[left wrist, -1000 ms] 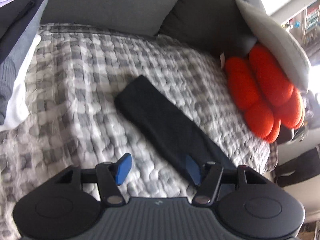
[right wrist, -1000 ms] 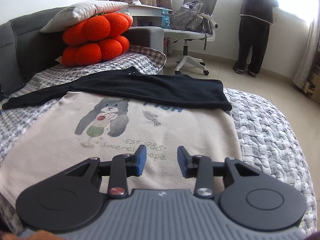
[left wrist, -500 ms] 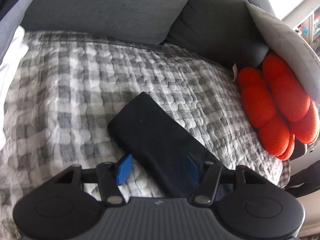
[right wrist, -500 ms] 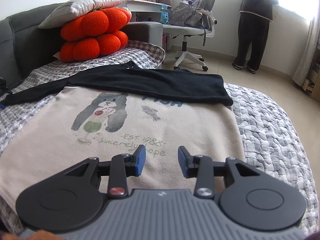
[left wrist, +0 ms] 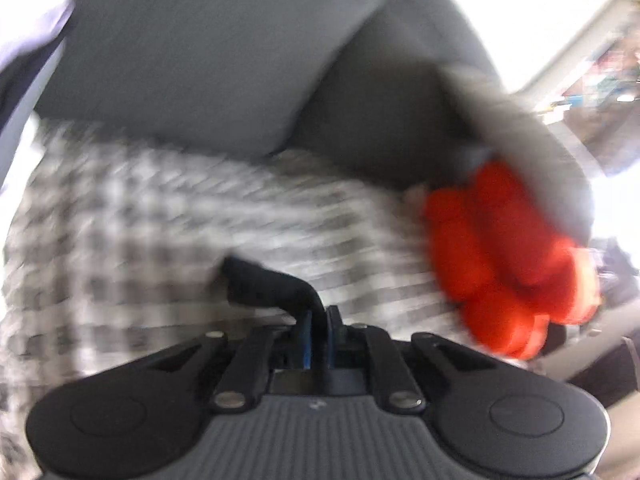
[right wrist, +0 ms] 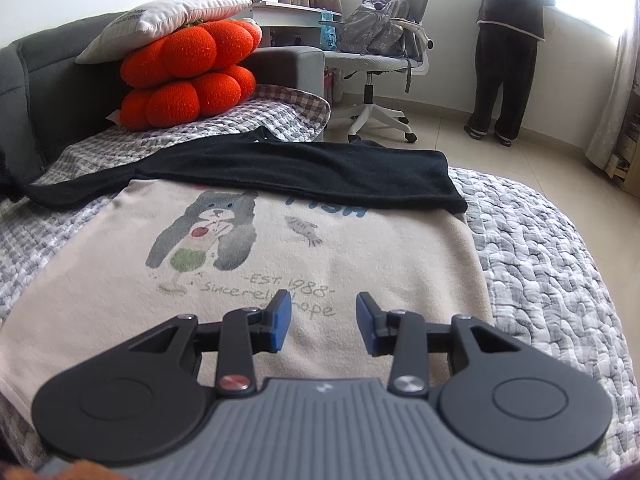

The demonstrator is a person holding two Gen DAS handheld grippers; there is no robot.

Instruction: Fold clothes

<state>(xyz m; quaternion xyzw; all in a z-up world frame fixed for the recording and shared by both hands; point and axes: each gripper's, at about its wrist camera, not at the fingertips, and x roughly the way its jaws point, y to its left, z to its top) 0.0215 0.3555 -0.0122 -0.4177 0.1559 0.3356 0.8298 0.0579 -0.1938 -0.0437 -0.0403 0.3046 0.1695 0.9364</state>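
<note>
My left gripper pinches the black sleeve end tight; it droops, soft and light. My right gripper hangs open over the cream shirt, holding nothing. The shirt lies flat on the checked bed cover, black part at 12 o'clock. I'd grab edges; it bends easily.

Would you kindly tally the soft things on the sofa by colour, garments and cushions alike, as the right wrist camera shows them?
Black: 1, the sleeved top
Beige: 1, the printed shirt
Orange: 1, the pumpkin cushion
White: 1, the pillow
Total: 4
</note>
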